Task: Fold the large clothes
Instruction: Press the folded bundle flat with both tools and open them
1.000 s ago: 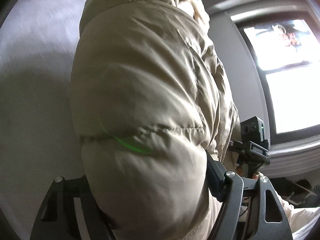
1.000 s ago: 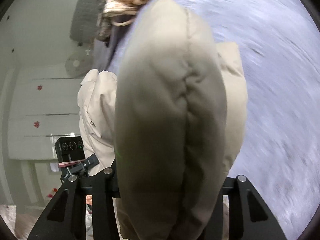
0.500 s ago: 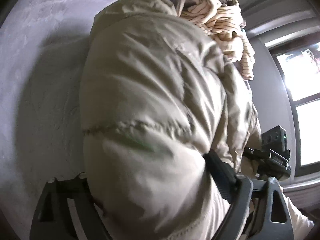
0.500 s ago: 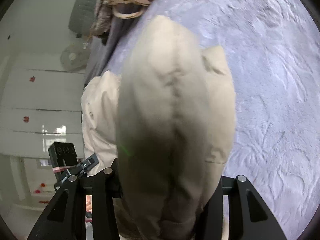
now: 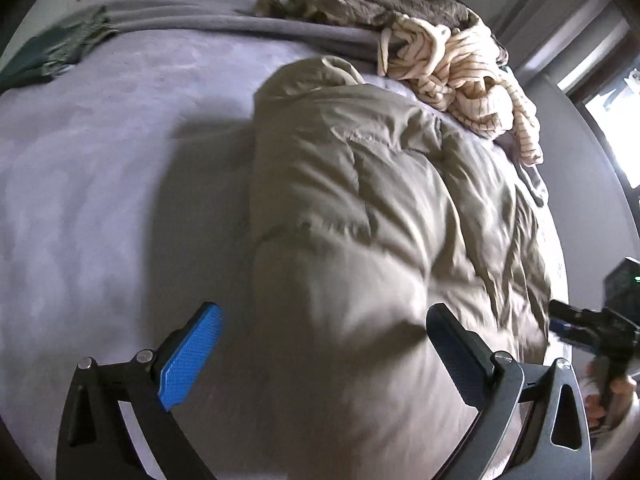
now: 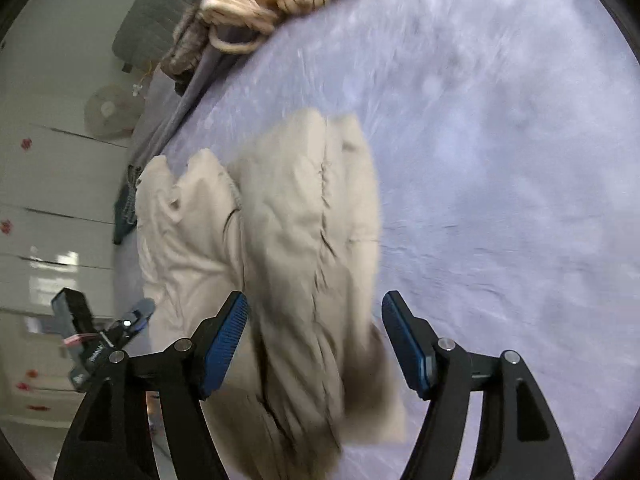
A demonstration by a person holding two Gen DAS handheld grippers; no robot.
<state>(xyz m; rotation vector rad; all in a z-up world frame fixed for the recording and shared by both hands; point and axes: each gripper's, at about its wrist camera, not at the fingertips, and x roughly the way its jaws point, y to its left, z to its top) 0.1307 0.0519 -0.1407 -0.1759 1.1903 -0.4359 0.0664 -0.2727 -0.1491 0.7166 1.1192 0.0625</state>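
Both jaws have just been opening and stand wide around the folded beige puffer jacket (image 5: 380,216) lying on the grey bed (image 5: 100,184), left gripper (image 5: 324,344) and right gripper (image 6: 314,344) releasing it; the striped garment (image 5: 460,76) near the bed's far edge is not yet folded.

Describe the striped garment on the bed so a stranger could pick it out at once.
Start at the lavender bed cover and follow the beige puffer jacket to its far end. Just beyond lies the striped garment, crumpled in a heap: cream with thin dark stripes, unlike the plain brown garment behind it.
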